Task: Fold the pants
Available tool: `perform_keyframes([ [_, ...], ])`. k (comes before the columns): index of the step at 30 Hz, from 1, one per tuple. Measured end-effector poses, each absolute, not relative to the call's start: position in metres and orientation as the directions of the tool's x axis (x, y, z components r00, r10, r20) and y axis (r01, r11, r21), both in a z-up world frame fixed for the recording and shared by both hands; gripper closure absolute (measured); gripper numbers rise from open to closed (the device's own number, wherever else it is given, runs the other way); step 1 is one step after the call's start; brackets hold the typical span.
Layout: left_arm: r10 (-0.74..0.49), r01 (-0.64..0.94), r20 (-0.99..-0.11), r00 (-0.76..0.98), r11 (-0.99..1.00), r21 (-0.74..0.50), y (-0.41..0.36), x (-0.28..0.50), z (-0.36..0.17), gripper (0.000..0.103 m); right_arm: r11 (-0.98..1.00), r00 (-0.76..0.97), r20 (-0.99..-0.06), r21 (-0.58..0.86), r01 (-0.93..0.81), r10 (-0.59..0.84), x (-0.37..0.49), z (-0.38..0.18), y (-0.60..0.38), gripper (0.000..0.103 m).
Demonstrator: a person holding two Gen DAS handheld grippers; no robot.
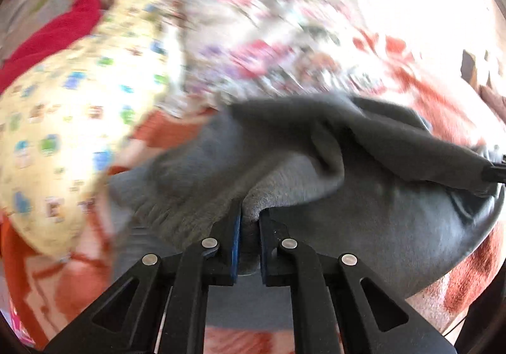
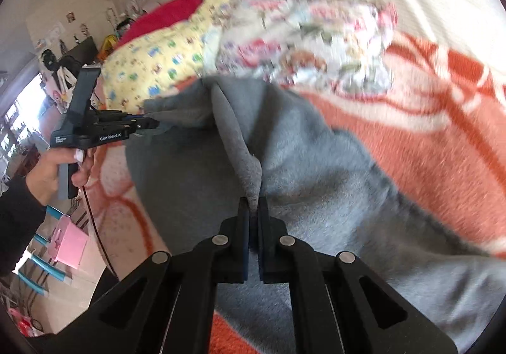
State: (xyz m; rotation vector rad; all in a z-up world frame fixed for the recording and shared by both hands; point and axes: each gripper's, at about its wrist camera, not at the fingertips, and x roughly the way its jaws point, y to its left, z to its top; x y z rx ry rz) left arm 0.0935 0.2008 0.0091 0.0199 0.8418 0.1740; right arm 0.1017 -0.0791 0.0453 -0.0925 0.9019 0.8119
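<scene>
Grey fleece pants (image 1: 363,227) lie on an orange and white blanket, and they also show in the right wrist view (image 2: 316,170). My left gripper (image 1: 249,211) is shut on a raised edge of the pants. It also shows from the side in the right wrist view (image 2: 151,126), pinching the pants' far left corner. My right gripper (image 2: 253,205) is shut on another raised fold of the pants. Its tip shows at the right edge of the left wrist view (image 1: 496,170), holding grey cloth. The cloth hangs stretched between both grippers, lifted off the blanket. Both views are blurred.
The orange and white blanket (image 2: 427,120) covers the bed. A yellow patterned pillow (image 2: 151,66) and a floral bundle (image 2: 310,41) lie behind the pants, with red cloth (image 2: 164,15) further back. A pink box (image 2: 66,243) stands on the floor to the left.
</scene>
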Motion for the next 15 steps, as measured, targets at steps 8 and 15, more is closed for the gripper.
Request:
perform_keyframes([
  [8, 0.246, -0.281, -0.720, 0.649, 0.957, 0.073, 0.260, 0.057, 0.027, 0.095, 0.651, 0.303, -0.743, 0.226, -0.725, 0.596, 0.080, 0.061, -0.094, 0.098],
  [15, 0.255, -0.319, -0.749, 0.612, 0.946, 0.061, 0.280, 0.047, -0.005, 0.095, 0.634, 0.204, -0.806, 0.251, -0.732, 0.555, 0.057, 0.015, -0.090, 0.098],
])
